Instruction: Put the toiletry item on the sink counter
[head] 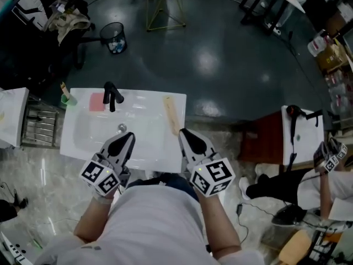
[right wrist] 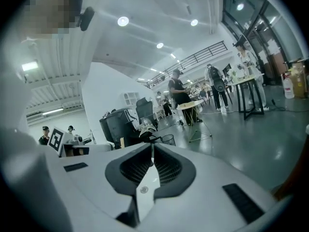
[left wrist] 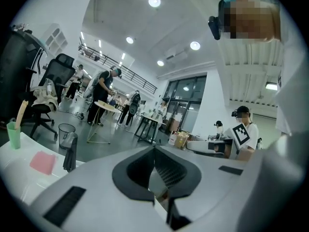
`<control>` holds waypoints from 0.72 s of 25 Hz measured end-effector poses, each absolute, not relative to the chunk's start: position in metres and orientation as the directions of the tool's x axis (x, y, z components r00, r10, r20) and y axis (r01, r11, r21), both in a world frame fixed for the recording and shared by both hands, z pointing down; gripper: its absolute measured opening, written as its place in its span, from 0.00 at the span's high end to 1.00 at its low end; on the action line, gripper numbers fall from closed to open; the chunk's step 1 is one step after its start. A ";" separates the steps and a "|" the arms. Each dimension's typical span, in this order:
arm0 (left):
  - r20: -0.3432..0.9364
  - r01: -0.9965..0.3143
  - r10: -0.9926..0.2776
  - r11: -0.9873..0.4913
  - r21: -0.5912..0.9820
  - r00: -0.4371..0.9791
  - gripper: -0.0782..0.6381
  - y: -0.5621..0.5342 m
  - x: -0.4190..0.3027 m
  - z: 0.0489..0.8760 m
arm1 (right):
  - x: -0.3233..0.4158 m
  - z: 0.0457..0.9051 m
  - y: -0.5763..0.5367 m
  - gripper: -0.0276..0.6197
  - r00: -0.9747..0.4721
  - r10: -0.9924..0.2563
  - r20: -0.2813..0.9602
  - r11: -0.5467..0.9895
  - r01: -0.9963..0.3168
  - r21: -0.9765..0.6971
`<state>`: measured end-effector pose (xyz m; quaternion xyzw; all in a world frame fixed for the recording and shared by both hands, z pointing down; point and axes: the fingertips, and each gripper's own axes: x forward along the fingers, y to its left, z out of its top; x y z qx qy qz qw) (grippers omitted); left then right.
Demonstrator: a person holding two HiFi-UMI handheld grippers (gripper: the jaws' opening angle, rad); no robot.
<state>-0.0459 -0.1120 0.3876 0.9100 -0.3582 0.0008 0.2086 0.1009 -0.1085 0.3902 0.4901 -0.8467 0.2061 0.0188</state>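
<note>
A white sink counter (head: 160,153) lies below me, with a black faucet (head: 112,95) behind the basin. A long tan toiletry item (head: 171,115) lies flat on the counter's right side. Behind the basin are a pink soap (head: 97,101) and a green cup (head: 68,99) holding a stick. My left gripper (head: 130,137) hovers over the basin's front edge, jaws together, nothing between them. My right gripper (head: 183,131) sits just in front of the tan item, also shut and empty. In the left gripper view, the left gripper (left wrist: 154,148) points past the faucet (left wrist: 70,151), soap (left wrist: 42,162) and cup (left wrist: 14,134).
A metal rack (head: 39,127) stands left of the counter. A wire wastebasket (head: 114,37) and a chair with clothes (head: 66,21) stand beyond it. At the right, another person (head: 309,192) with grippers sits by a white table (head: 289,148) with a black hair dryer.
</note>
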 end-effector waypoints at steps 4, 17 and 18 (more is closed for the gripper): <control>0.125 -0.632 -0.638 -0.680 0.373 0.760 0.87 -0.112 -0.035 0.377 | 0.101 0.371 -0.098 0.91 -0.513 -0.834 0.204 0.444 -0.843 -0.304; 0.093 -0.588 -0.598 -0.728 0.353 0.796 0.87 -0.111 -0.006 0.363 | 0.125 0.351 -0.079 0.91 -0.475 -0.870 0.130 0.422 -0.855 -0.302; 0.091 -0.585 -0.595 -0.731 0.352 0.798 0.87 -0.111 -0.005 0.362 | 0.127 0.351 -0.078 0.91 -0.472 -0.872 0.128 0.420 -0.857 -0.299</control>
